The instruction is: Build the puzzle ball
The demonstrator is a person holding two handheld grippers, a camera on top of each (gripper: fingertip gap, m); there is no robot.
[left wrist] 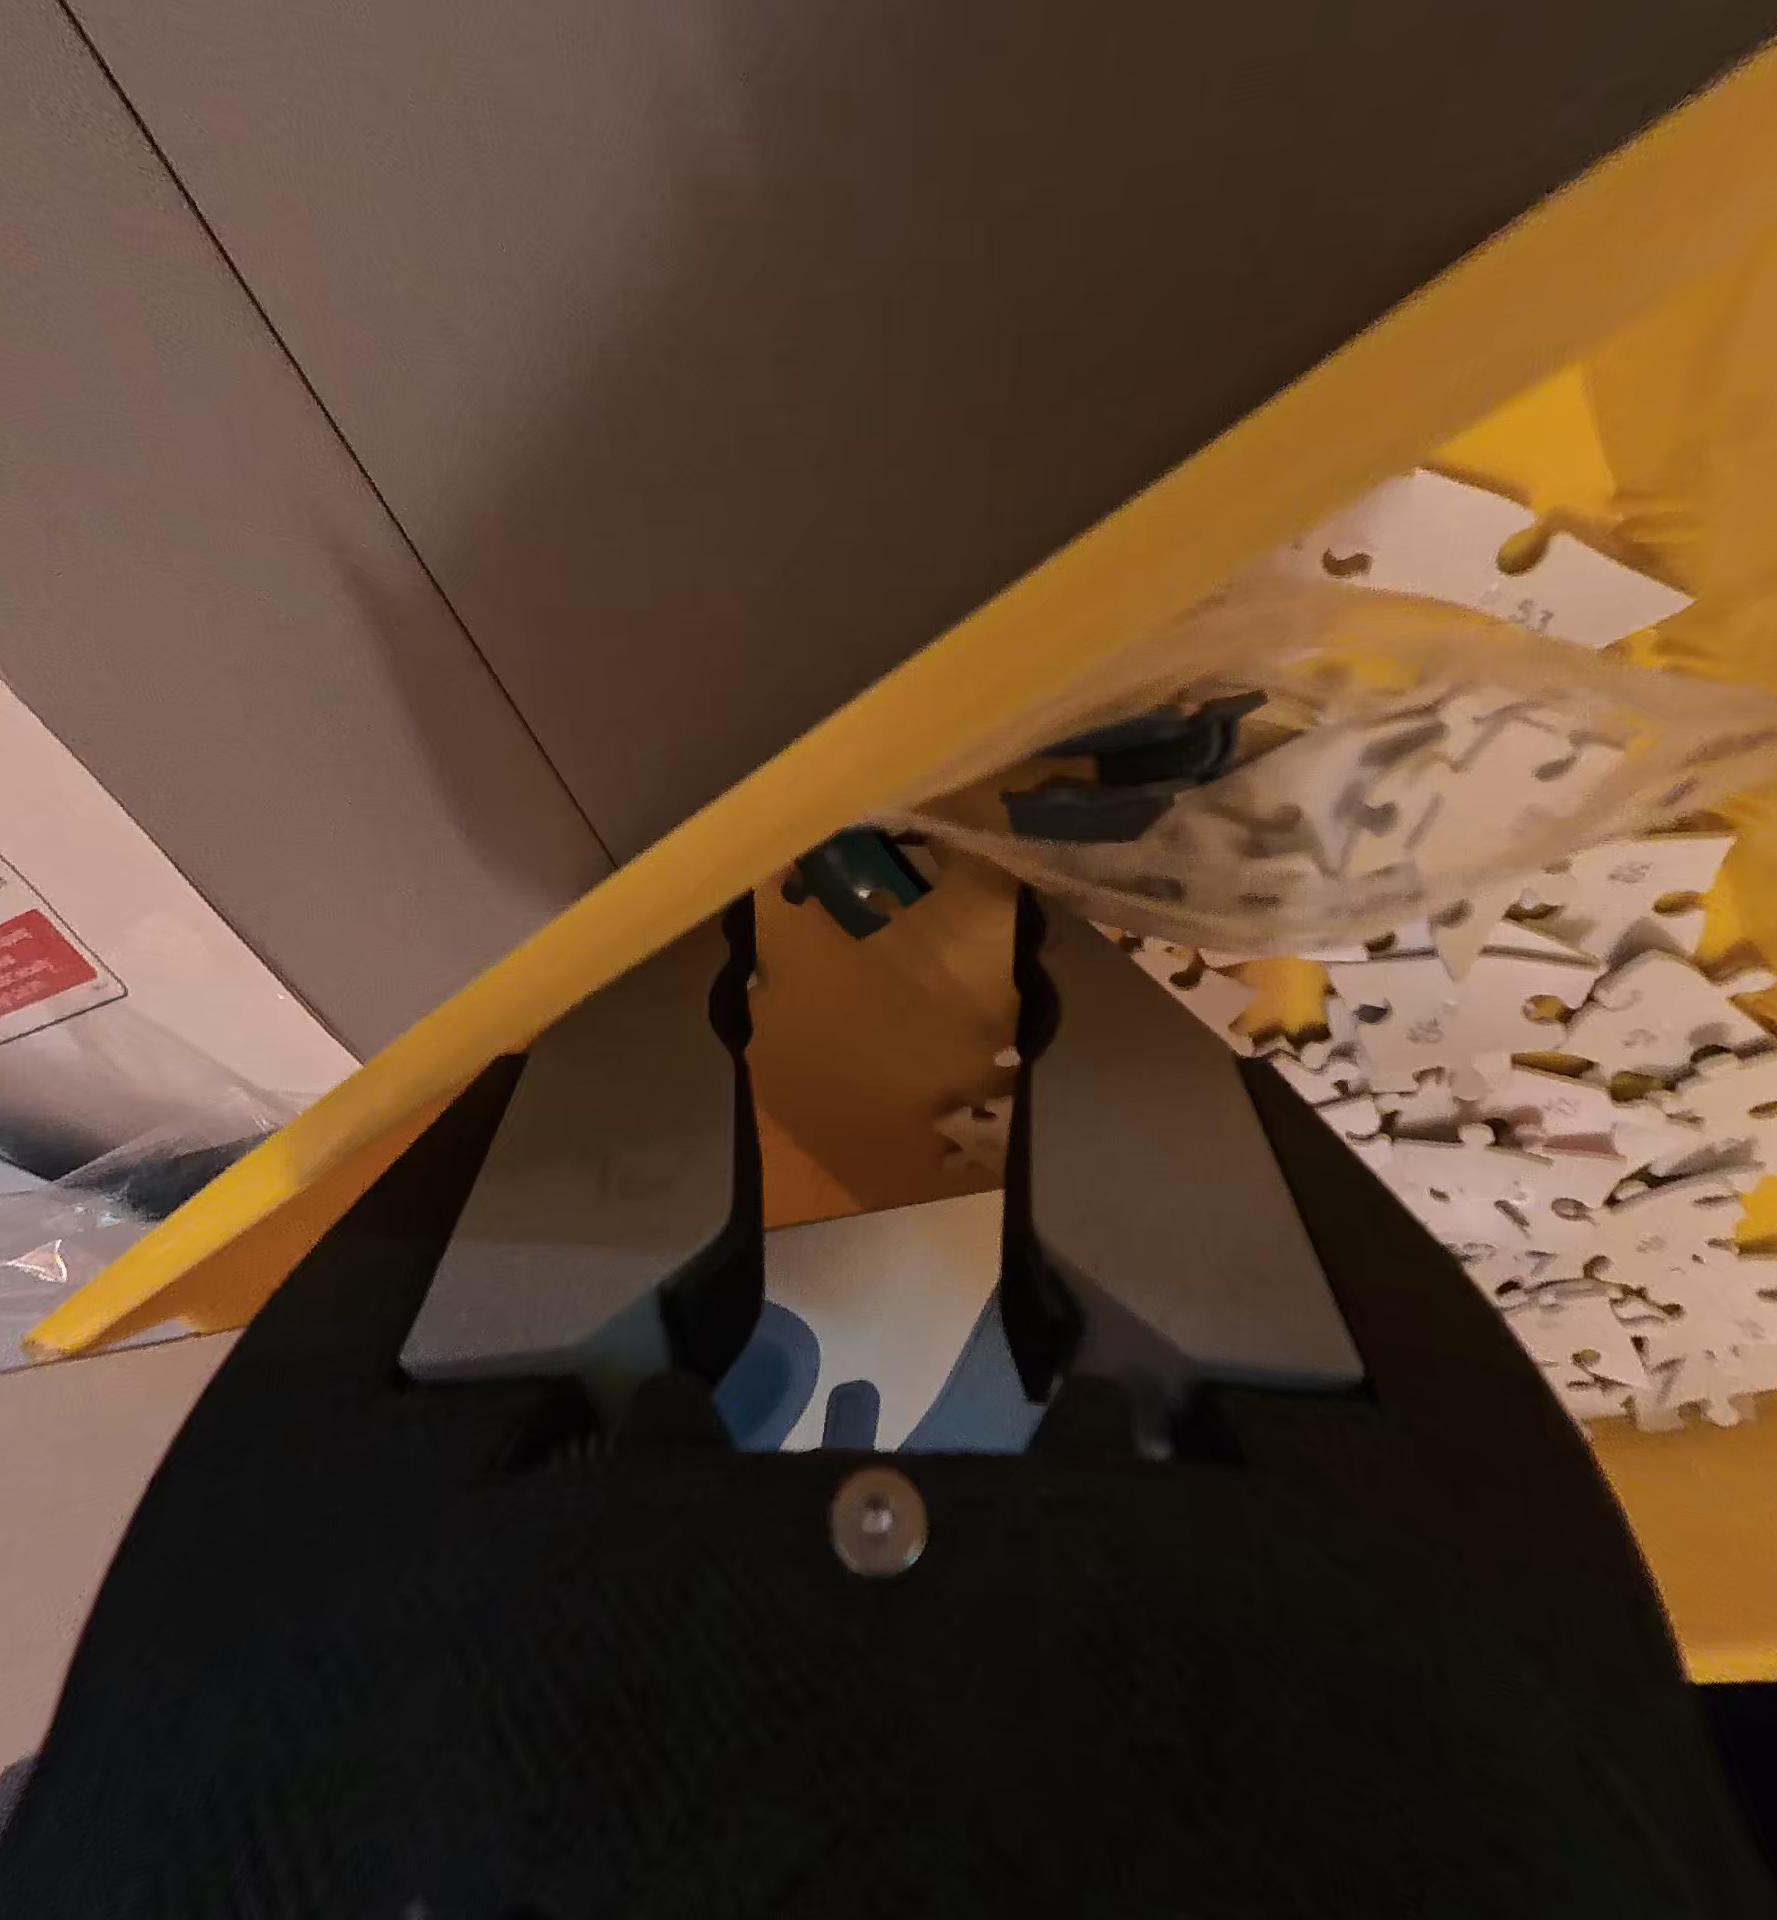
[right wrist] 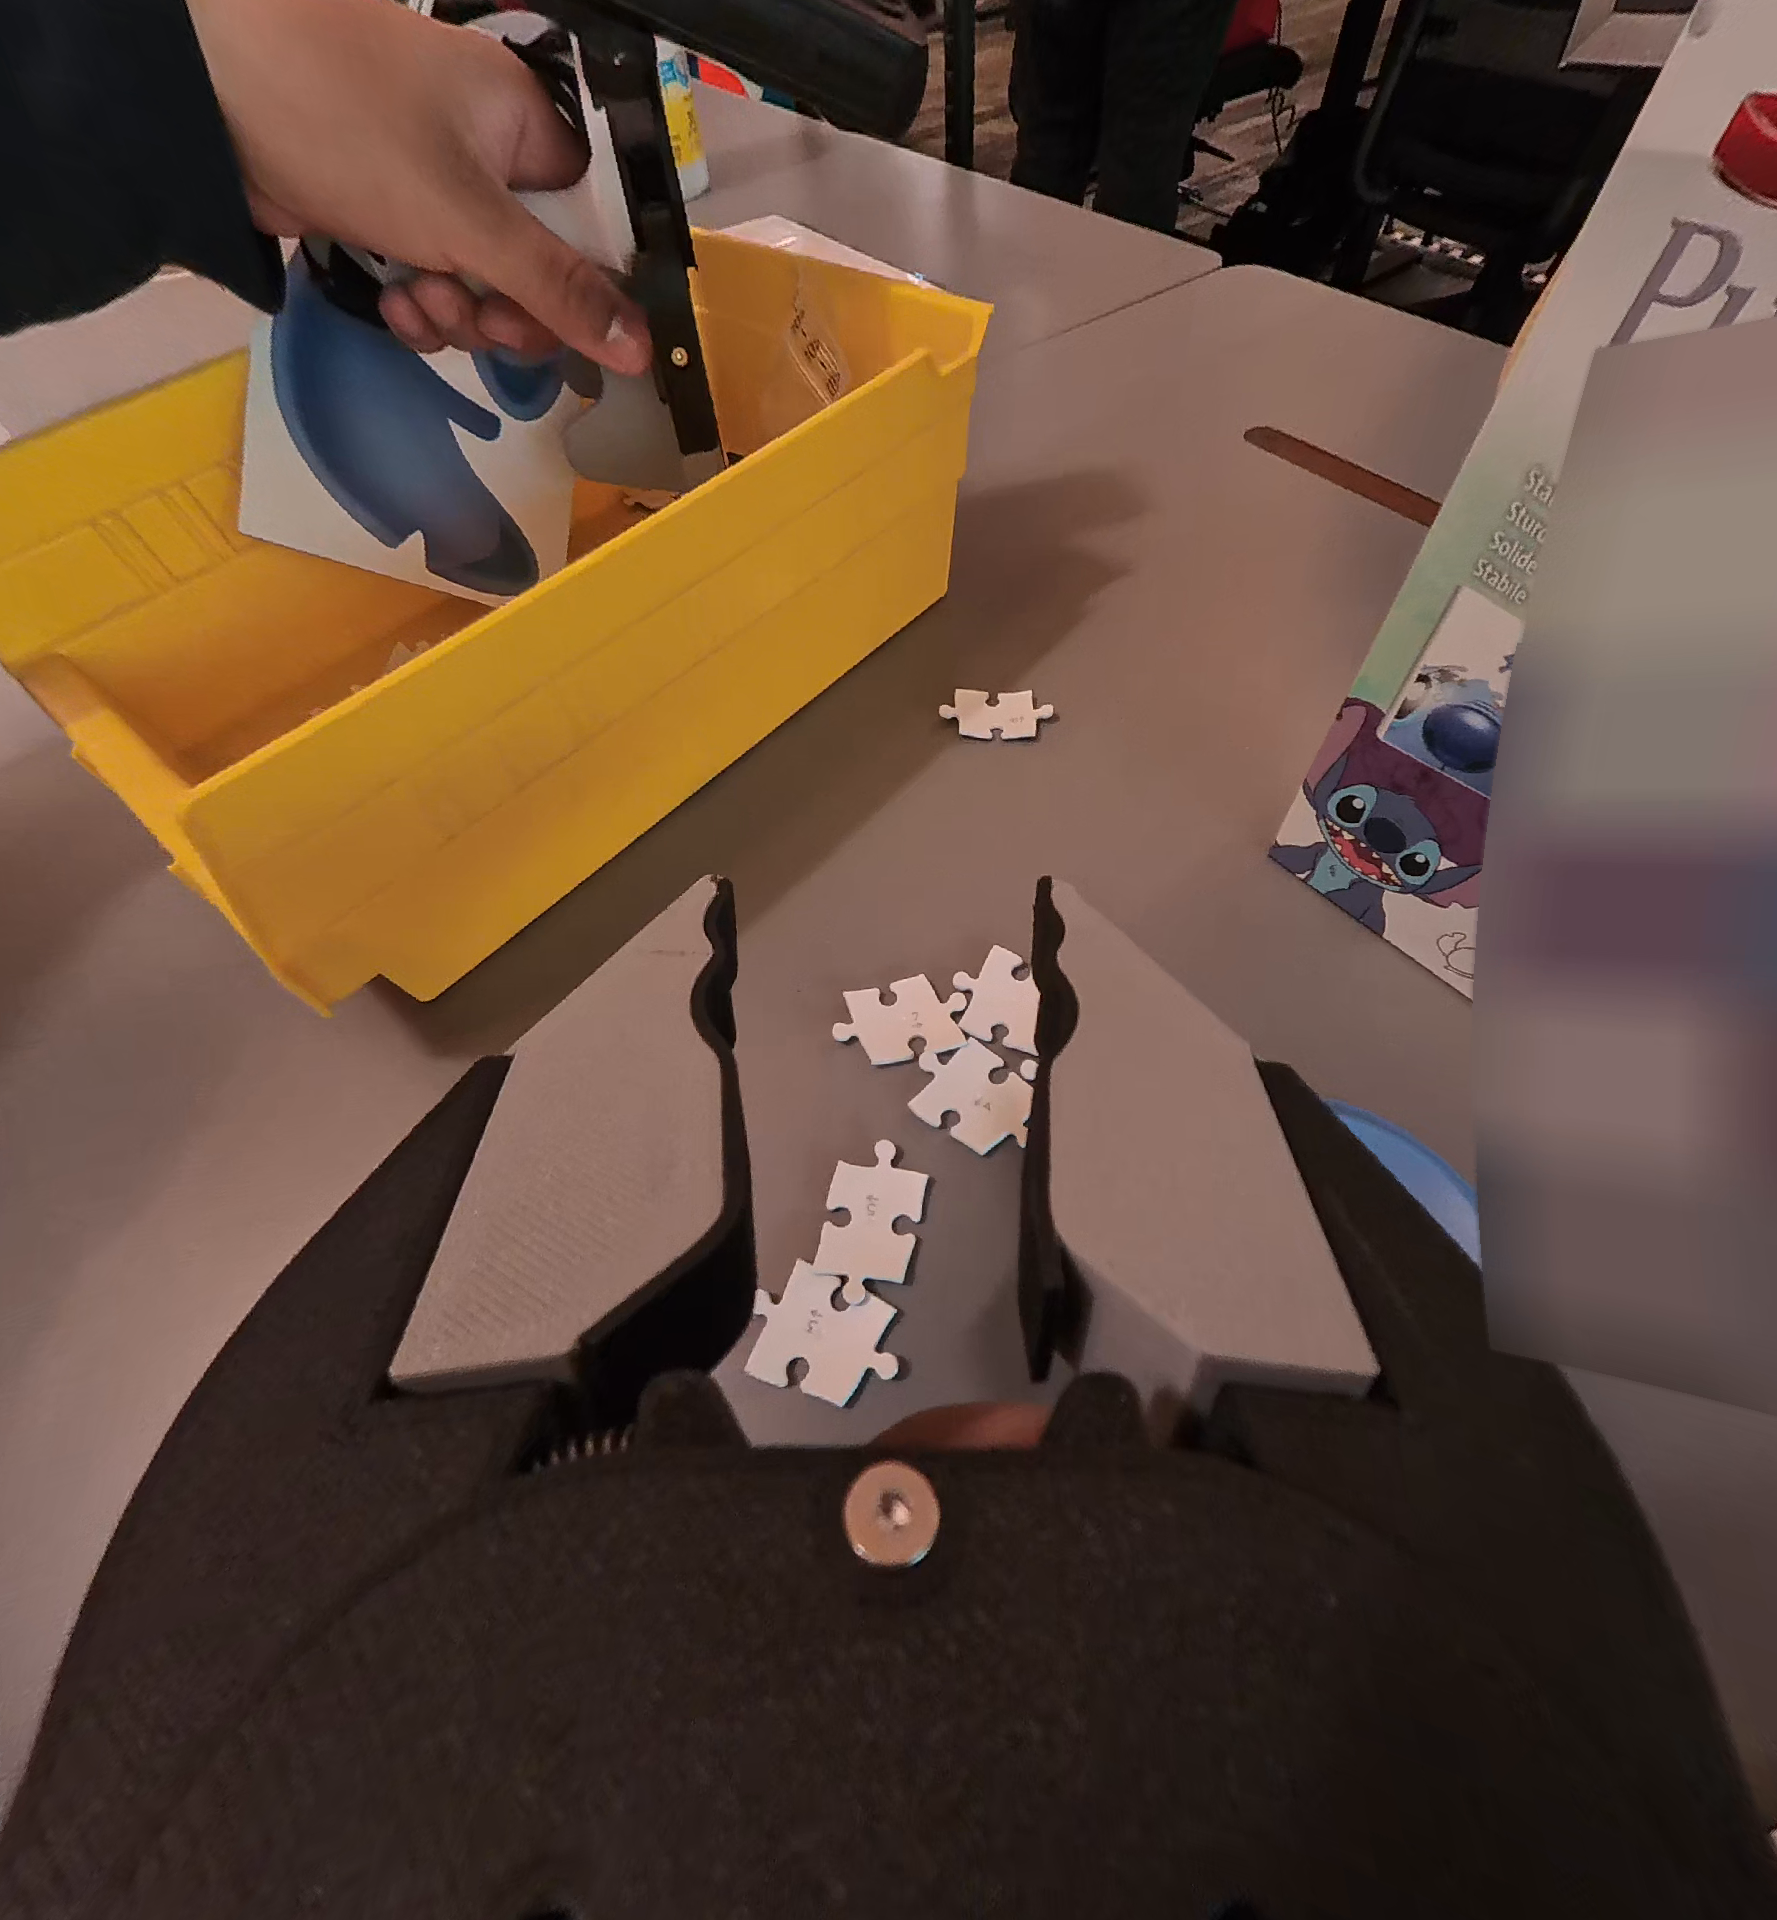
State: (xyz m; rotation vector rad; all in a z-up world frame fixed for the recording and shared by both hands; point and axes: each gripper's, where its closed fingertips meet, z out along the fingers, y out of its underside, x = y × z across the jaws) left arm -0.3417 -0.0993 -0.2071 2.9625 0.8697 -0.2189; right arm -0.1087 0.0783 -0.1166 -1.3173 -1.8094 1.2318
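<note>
My left gripper [left wrist: 879, 920] is open and reaches into the yellow bin [left wrist: 572, 997]. A dark teal puzzle piece [left wrist: 858, 883] lies just past its fingertips. A clear bag of pieces [left wrist: 1331, 800] and a heap of loose white pieces [left wrist: 1549, 1164] lie to its right. A white card with a blue picture [left wrist: 863, 1309] shows between the fingers near their base. My right gripper [right wrist: 884, 894] is open and empty, above several white puzzle pieces [right wrist: 868, 1216] that lie face down on the grey table. A joined pair of pieces [right wrist: 996, 715] lies farther off.
In the right wrist view the yellow bin [right wrist: 572, 748] stands at the left, with a hand [right wrist: 396, 156], the left gripper [right wrist: 676, 457] and the tilted card [right wrist: 396, 468] in it. The puzzle box [right wrist: 1424, 748] stands at the right. A blue object [right wrist: 1403, 1174] shows beside my right finger. Left tips to right tips: about 30 cm.
</note>
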